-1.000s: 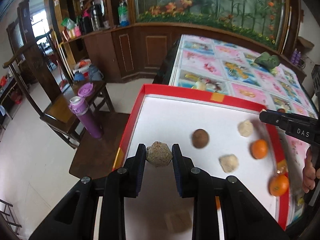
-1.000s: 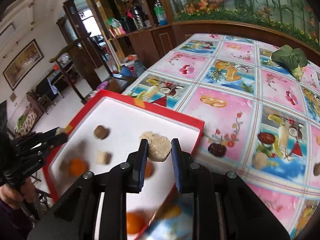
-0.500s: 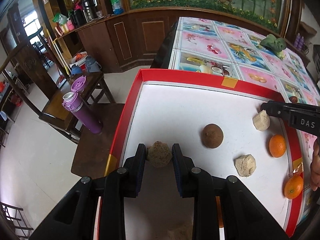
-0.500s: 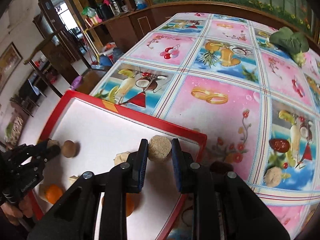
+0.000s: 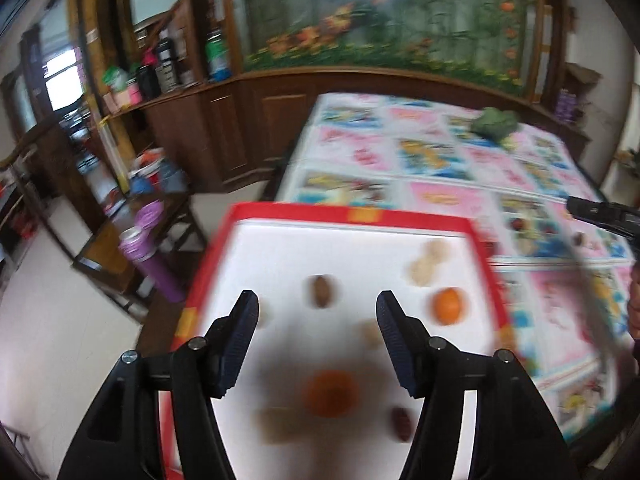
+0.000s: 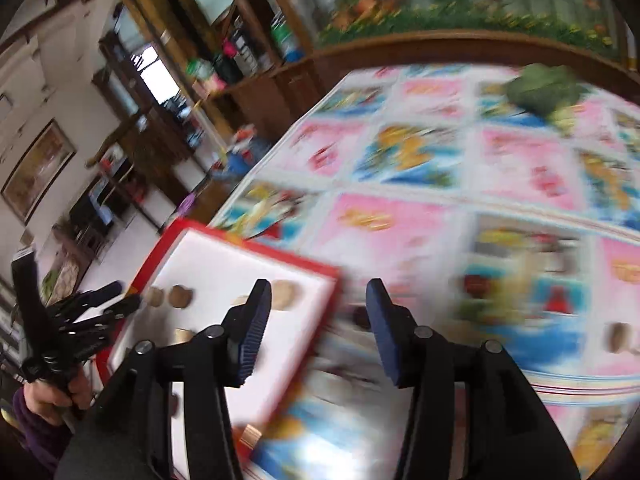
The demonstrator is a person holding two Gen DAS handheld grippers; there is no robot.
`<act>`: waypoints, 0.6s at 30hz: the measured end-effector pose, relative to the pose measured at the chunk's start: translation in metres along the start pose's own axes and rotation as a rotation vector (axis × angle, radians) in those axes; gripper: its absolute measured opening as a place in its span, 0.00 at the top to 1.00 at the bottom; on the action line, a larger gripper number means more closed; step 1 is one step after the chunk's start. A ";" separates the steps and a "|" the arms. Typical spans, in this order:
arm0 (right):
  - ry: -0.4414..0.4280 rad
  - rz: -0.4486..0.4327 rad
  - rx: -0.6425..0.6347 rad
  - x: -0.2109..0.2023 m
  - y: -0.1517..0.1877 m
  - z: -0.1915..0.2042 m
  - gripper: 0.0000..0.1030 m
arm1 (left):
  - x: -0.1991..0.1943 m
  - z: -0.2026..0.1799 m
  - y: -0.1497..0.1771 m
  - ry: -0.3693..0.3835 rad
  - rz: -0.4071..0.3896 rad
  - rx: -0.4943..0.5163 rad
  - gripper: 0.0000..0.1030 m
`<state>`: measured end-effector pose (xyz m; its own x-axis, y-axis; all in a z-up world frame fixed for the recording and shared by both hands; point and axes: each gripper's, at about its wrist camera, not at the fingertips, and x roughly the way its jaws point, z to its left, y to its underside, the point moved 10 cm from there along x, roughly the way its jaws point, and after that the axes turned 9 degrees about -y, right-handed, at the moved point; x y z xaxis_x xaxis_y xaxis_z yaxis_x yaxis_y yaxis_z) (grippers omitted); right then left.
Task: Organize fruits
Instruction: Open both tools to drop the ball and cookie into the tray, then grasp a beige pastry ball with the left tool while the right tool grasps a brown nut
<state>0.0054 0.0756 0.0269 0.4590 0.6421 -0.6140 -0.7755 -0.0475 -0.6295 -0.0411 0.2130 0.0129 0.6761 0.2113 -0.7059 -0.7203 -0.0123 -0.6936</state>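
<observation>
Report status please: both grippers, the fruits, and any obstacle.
Left gripper open, empty, over red tray. Right gripper open, empty, at tray edge. Oranges and brown fruits lie in tray. Views blurred; no obstacle seen.

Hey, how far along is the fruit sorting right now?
Done: several pieces, including an orange and a brown fruit, lie in the red tray. In hand: nothing; the left gripper and right gripper are both open. Left: a few small pieces on the tablecloth.

Tray (image 5: 486, 276): red rim, matt white floor. Tablecloth (image 6: 520, 168): glossy, printed. Cabinet (image 5: 256, 128): dark polished wood. Gripper pads (image 5: 236, 344): ribbed blue; arms black matt plastic, metal screws.
</observation>
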 end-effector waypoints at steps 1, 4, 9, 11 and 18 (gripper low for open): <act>0.017 -0.029 0.026 -0.019 0.000 -0.018 0.49 | -0.003 -0.012 -0.001 0.023 -0.005 0.011 0.40; 0.084 -0.059 0.062 -0.050 0.004 -0.054 0.48 | -0.013 -0.048 -0.002 0.093 -0.017 0.055 0.40; 0.155 -0.089 0.124 -0.091 0.026 -0.103 0.48 | -0.025 -0.104 -0.003 0.187 -0.020 0.142 0.40; 0.184 -0.093 0.132 -0.102 0.034 -0.116 0.49 | -0.029 -0.121 -0.003 0.206 -0.027 0.166 0.40; 0.267 -0.077 0.126 -0.122 0.052 -0.157 0.49 | -0.025 -0.161 0.004 0.246 0.006 0.211 0.40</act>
<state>-0.0232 -0.1258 -0.0059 0.6030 0.4160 -0.6807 -0.7741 0.0992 -0.6252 -0.0360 0.0501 0.0049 0.6703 -0.0308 -0.7414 -0.7234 0.1957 -0.6621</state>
